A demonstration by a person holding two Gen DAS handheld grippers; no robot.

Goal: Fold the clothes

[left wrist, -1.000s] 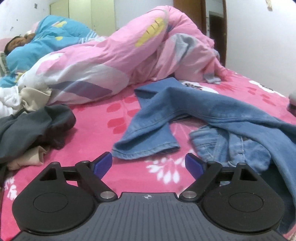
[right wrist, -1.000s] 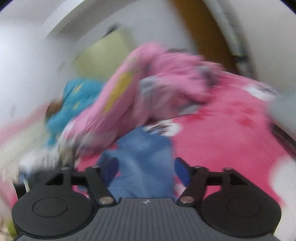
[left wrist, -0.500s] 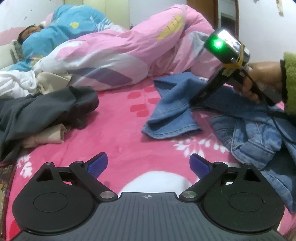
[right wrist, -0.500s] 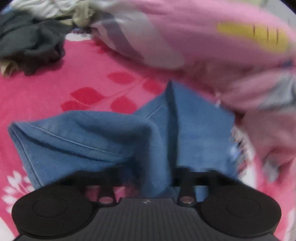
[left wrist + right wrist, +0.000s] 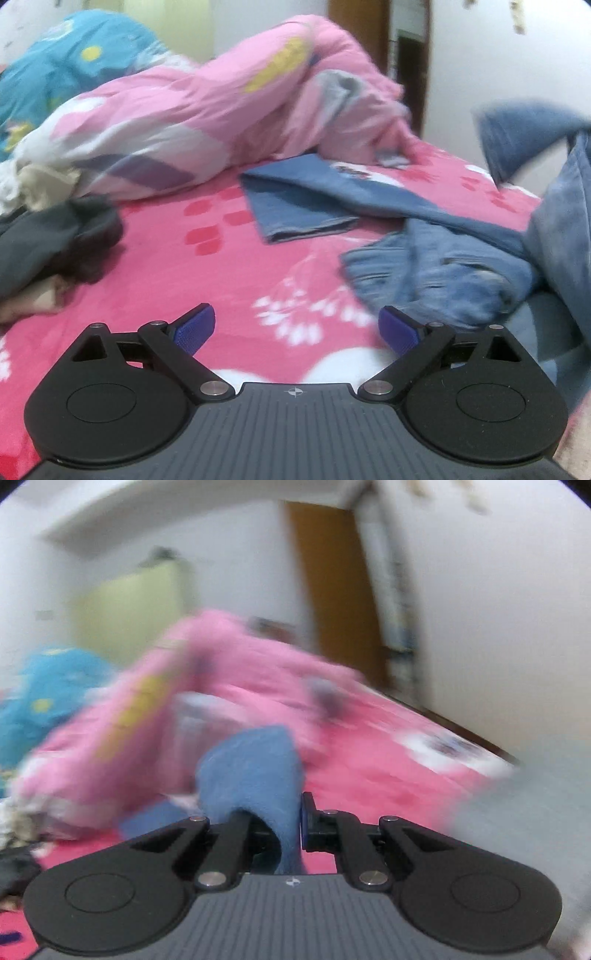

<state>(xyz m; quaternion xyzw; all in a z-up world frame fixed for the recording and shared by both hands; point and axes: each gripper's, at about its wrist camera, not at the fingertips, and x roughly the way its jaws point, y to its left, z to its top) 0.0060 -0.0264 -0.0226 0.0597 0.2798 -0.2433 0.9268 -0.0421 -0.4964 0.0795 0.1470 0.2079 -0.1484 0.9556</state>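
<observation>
A pair of blue jeans (image 5: 436, 258) lies crumpled on the pink flowered bedsheet (image 5: 229, 273), one leg stretched flat toward the back, another part lifted in the air at the right edge. My left gripper (image 5: 297, 328) is open and empty, low over the sheet just left of the jeans. My right gripper (image 5: 273, 823) is shut on a fold of the jeans (image 5: 251, 771) and holds it raised above the bed. The right wrist view is blurred.
A big pink quilt (image 5: 207, 122) lies across the back of the bed, a blue quilt (image 5: 66, 66) behind it at the left. A dark grey garment pile (image 5: 48, 243) sits at the left. A brown door (image 5: 332, 602) and white walls stand behind.
My right gripper closed on a jeans leg and lifted it up off the bed. The jeans shifted on the sheet. My left gripper stayed open, swinging slightly.
</observation>
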